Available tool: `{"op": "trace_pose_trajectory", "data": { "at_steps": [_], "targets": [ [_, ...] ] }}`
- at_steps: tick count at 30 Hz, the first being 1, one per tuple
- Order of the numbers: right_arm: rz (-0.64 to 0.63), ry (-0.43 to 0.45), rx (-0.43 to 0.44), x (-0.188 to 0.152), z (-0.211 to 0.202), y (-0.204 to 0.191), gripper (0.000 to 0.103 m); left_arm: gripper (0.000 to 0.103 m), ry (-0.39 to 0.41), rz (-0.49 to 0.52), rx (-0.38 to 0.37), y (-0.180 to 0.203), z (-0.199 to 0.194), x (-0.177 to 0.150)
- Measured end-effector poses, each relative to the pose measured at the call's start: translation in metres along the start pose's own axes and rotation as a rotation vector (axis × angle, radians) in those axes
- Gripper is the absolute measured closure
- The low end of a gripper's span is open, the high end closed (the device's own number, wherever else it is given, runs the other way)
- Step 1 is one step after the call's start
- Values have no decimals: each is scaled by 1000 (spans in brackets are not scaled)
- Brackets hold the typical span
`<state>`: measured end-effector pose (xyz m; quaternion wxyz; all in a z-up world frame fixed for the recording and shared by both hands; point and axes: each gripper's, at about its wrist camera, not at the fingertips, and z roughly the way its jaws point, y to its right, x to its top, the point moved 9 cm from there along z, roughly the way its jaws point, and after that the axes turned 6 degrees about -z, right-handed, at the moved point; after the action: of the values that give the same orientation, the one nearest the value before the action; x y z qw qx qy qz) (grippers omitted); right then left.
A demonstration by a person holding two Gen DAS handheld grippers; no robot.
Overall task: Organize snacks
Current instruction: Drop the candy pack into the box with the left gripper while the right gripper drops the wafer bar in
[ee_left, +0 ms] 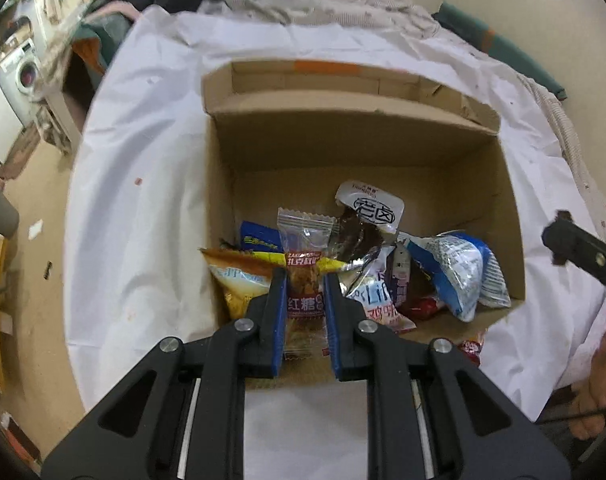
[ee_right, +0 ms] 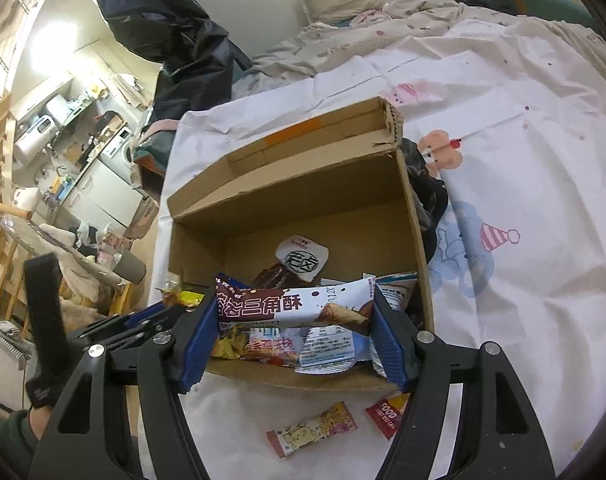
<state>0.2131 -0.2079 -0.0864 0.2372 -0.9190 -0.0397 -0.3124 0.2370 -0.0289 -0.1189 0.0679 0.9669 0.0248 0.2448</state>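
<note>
1. Between the pads of the left gripper (ee_left: 304, 296): one clear brown-sugar snack packet (ee_left: 305, 280), clamped upright, hanging over the near edge of the cardboard box (ee_left: 355, 120).
2. Right gripper (ee_right: 293, 312): closed end to end on a brown-and-white wafer packet (ee_right: 293, 306), held level above the same near edge.
3. Box: pile of snacks (ee_left: 383, 264) on its floor.
4. Sheet (ee_right: 239, 412), before the box: two loose packets (ee_right: 311, 429).
5. Handling advice: carry each packet past the rim, lower it, then release over bare floor.
</note>
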Motion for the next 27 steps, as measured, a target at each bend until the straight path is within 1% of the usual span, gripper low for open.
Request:
{"op": "trace_pose_trajectory", "data": {
  "at_steps": [4,7,9,11,13,15,19,22,23,24,25,26,27],
  "targets": [
    [10,-24,-11,-1,9,4,31,88,-3,23,0,5,17,7],
    [-8,-37,-30,1,18,5,30,88,-26,13,-8,6,30,8],
    [-34,-48,-49,2,25,6,30,88,-28,28,-8,8,32,7],
    [-46,-58,-48,3,33,6,30,88,-23,48,-7,13,28,6],
    [-51,-77,-46,1,41,4,30,87,-23,40,-28,17,24,5],
    [-37,-89,-21,-1,45,-1,30,87,-25,34,-45,20,22,4],
    [-38,-97,29,-2,51,-14,30,86,-18,39,-38,20,22,5],
    [-34,-101,52,-4,52,-17,27,86,-22,28,-42,21,21,5],
    [-28,-102,56,-4,52,-16,24,86,-23,26,-48,22,20,5],
    [-23,-99,56,-4,51,-16,19,85,-19,29,-54,24,18,4],
    [-17,-94,50,-3,50,-15,17,82,-15,35,-55,25,17,5],
    [-10,-84,45,-3,49,-13,14,73,-7,49,-55,28,14,4],
    [-5,-80,46,-2,48,-12,11,67,-2,55,-58,29,13,4]
  ]
}}
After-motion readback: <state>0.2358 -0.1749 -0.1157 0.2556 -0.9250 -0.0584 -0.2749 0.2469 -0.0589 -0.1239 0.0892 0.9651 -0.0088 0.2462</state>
